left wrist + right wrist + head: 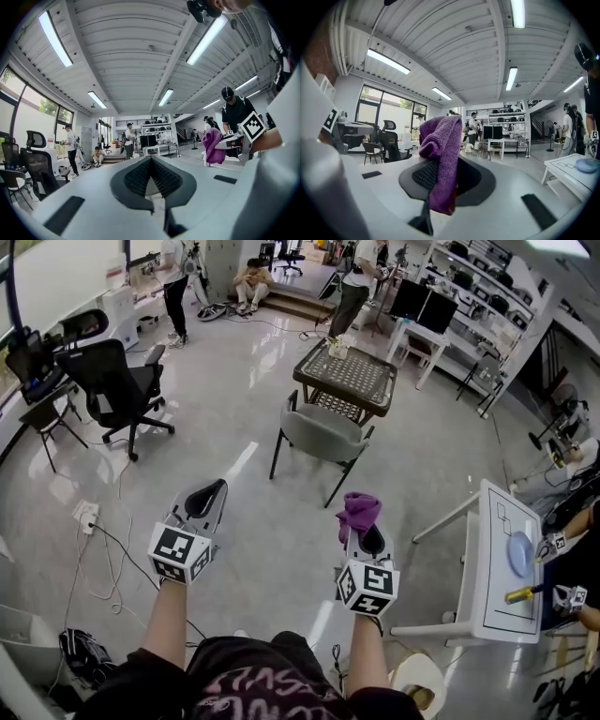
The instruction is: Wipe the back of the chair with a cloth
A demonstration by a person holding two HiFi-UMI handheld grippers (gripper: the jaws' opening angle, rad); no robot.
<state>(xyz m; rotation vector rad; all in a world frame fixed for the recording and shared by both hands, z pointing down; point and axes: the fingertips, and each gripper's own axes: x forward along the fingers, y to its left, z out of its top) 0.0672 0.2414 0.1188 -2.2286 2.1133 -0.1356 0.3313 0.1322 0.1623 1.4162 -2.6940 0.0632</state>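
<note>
The grey chair stands out on the floor ahead, its curved back turned toward me. My right gripper is shut on a purple cloth, which bunches above the jaws and hangs down over the pads. It is held well short of the chair, about a metre back. To its left my left gripper is held level, jaws shut with nothing between them. In the left gripper view the purple cloth shows off to the right. The chair does not show clearly in either gripper view.
A dark woven-top table stands just behind the chair. A black office chair is at far left, a white table with a blue plate at right. A power strip and cables lie on the floor to the left. Several people are at the back.
</note>
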